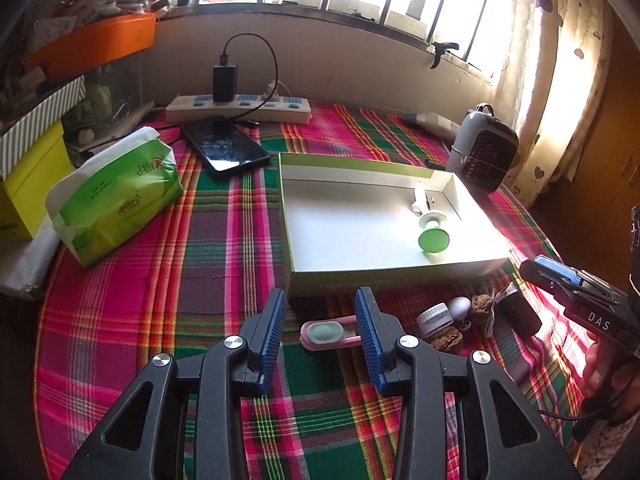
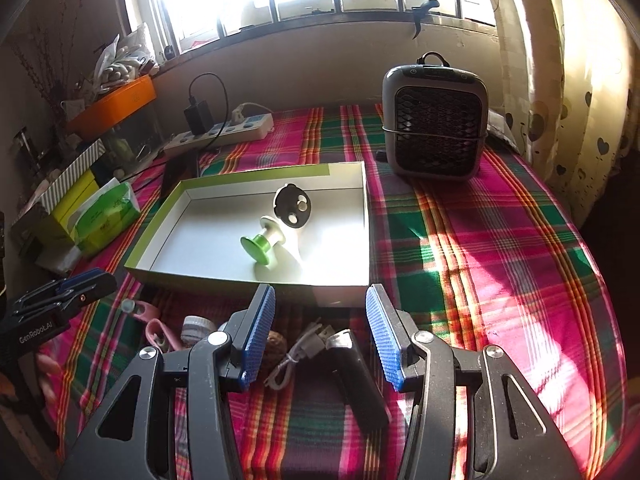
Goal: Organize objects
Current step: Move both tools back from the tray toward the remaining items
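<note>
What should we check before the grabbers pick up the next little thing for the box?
1. Left gripper open, nothing between its pads: ok.
2. Right gripper open, nothing held: ok.
3. Box has bare floor left beside the green-knobbed tool: ok.
4. Pink holder lies ahead of the left gripper: ok.
5. Dark block and white cable are apart: cannot tell.
6. The two grippers are apart: ok.

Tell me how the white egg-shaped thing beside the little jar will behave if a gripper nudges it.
The white egg-shaped thing looks smooth and rounded, so it would probably roll or slip away. It seems small and likely light, lodged between the little jar and a walnut.
</note>
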Demonstrator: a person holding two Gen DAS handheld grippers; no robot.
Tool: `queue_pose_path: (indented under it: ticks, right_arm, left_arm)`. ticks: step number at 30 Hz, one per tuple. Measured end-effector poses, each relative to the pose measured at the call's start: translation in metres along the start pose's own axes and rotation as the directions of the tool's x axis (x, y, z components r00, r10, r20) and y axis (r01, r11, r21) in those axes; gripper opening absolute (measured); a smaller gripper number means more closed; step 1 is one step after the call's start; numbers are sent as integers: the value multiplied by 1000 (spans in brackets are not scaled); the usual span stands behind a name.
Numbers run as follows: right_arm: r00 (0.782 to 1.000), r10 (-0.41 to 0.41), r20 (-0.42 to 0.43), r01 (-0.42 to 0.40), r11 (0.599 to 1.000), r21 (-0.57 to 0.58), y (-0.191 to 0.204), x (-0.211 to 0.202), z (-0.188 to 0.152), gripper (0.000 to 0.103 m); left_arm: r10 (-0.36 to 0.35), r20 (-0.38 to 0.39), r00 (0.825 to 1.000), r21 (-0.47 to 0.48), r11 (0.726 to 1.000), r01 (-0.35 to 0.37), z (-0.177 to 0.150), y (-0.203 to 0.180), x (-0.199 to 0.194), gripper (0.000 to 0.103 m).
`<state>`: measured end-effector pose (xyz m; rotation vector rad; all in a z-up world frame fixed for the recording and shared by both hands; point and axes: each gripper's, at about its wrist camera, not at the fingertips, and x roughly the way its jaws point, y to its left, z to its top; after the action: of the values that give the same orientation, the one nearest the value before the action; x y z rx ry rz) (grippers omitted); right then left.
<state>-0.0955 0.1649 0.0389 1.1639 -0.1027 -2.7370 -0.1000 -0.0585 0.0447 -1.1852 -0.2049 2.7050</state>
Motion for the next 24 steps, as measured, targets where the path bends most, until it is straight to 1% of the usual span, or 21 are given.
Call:
queue_pose_path:
  ticks: [6,9,12,24]
  right_arm:
    - [1000,-15,2,15,1000,5,-11,-10,-18,49]
    - [999,-37,-12,37,999,3,-17,-11,-28,49]
    - [999,-41,-29,41,999,9,-21,-9,-34,49]
    - [997,-28,-76,28,1000,-5,-20,7,-42,49]
  left_arm:
    - [-12,-27,1000,0,1000,12,-8,5,9,35]
    - [-16,-40,999,-2,1000,16,-11,6,14,35]
    - [-19,-46,999,-3,1000,19,-13,6,16,35]
    - [-50,-80,996,0,999,50,-22,4,23,35]
